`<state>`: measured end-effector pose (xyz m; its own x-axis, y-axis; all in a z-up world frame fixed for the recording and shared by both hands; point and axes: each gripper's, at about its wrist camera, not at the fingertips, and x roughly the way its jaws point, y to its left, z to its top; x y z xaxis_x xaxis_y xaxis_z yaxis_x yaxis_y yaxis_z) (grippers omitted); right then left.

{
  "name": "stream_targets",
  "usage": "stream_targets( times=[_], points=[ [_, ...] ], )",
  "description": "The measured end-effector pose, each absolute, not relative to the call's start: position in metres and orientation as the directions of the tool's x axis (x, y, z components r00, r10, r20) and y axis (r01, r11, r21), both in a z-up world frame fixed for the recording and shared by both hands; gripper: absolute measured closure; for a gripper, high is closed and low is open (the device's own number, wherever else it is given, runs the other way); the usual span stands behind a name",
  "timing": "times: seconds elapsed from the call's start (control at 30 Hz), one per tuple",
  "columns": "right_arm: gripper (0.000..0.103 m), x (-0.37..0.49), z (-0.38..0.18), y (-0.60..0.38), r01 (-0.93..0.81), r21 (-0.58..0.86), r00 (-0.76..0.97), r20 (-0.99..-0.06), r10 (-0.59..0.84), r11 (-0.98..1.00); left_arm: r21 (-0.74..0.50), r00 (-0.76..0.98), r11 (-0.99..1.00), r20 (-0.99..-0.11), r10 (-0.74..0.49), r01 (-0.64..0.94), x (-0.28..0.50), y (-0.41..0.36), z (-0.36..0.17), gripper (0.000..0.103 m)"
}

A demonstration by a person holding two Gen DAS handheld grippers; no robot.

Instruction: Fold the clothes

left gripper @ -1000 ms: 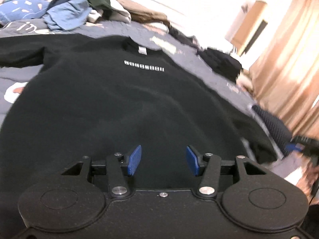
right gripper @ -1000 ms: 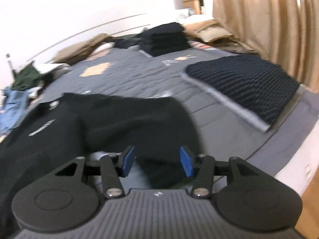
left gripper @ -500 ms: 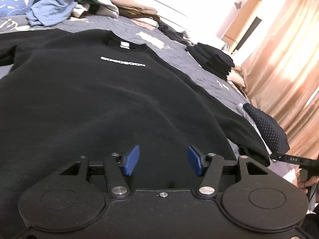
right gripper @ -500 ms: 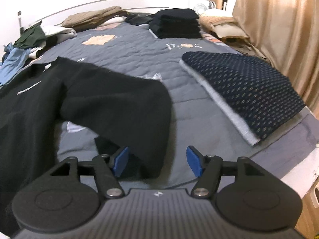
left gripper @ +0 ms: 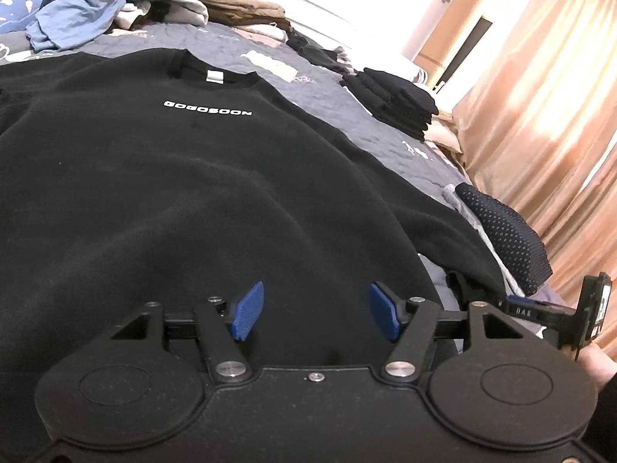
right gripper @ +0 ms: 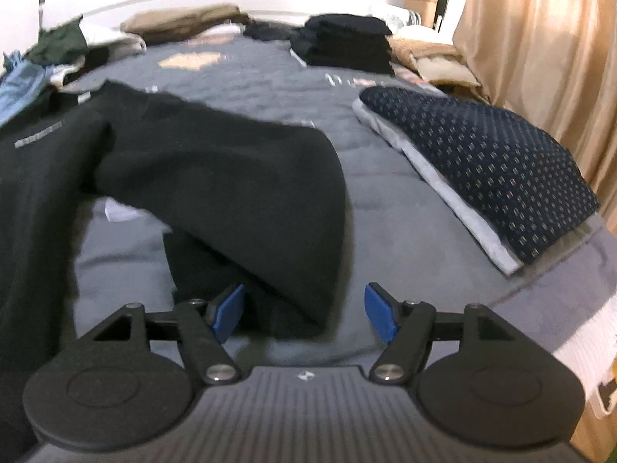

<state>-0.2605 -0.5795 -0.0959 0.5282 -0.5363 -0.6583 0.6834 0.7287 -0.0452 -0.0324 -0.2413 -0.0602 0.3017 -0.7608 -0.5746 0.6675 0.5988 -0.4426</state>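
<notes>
Our left gripper [left gripper: 314,316] and right gripper [right gripper: 304,312] hung over the black sweatshirt [left gripper: 185,193], fingers opening, gripping nothing

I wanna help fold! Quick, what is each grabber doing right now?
Left gripper: opening, empty, over the black sweatshirt.
Right gripper: opening, holding nothing; the sweatshirt's sleeve lies between its jaws, unpinched.

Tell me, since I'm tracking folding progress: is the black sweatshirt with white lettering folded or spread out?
Spread out. The black sweatshirt with white lettering lies flat, front up, on the grey quilted bed, its sleeve stretched sideways, unfolded.
</notes>
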Motion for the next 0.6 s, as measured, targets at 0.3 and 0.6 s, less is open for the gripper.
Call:
stream_targets(
  times=[0.3, 0.6],
  points=[
    [0.074, -0.25, -0.097, -0.593, 0.724, 0.125, 0.563, -0.675, -0.477, 0.679, -0.438, 0.307, 0.612, -0.586, -0.75, 0.659, -0.032, -0.245, -0.061, 0.042],
    [0.09, -0.236, -0.062, -0.55, 0.629, -0.449, 0.502, -0.39, -0.772, 0.635, -0.438, 0.31, 0.617, -0.589, -0.747, 0.654, -0.03, -0.244, -0.063, 0.042]
  ],
)
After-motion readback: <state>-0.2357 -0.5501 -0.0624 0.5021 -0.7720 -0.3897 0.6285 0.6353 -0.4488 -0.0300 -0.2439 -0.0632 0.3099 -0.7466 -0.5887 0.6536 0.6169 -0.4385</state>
